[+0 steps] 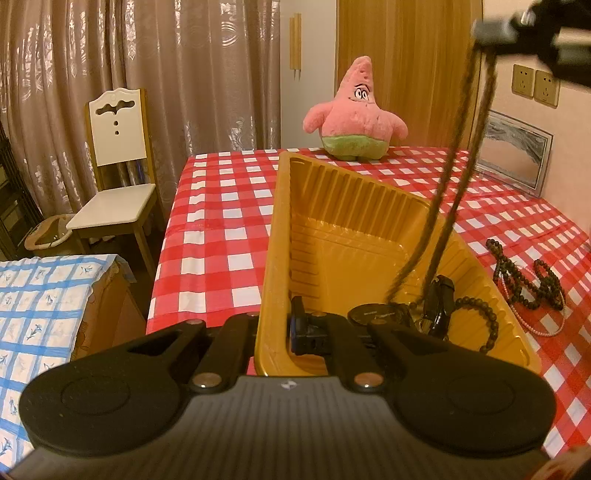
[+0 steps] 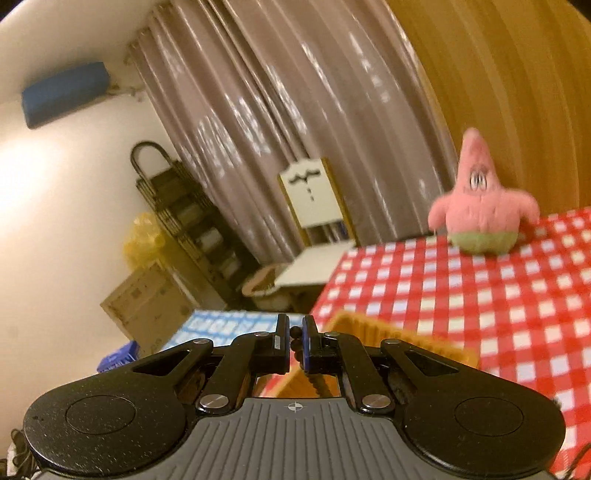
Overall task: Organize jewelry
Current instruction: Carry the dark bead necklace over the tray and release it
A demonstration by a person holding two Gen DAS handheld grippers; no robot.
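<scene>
A yellow plastic tray (image 1: 354, 206) sits on the red checked table. My left gripper (image 1: 280, 332) is shut on the tray's near rim. In the tray lie a dark bead bracelet (image 1: 480, 317), a round dark watch face (image 1: 376, 314) and a black clasp. My right gripper (image 2: 295, 343) is shut on a dark bead necklace (image 2: 295, 345). In the left wrist view it is at the top right (image 1: 495, 31), and the necklace (image 1: 447, 184) hangs blurred from it, its lower end in the tray. More dark beads (image 1: 524, 280) and a pink bead string (image 1: 532, 325) lie on the cloth to the right.
A pink star plush (image 1: 354, 122) stands at the table's far edge. A white chair (image 1: 114, 184) is left of the table, with a blue checked surface (image 1: 44, 314) nearer. A framed picture (image 1: 513, 147) leans on the right wall. The tray's edge shows in the right wrist view (image 2: 399, 336).
</scene>
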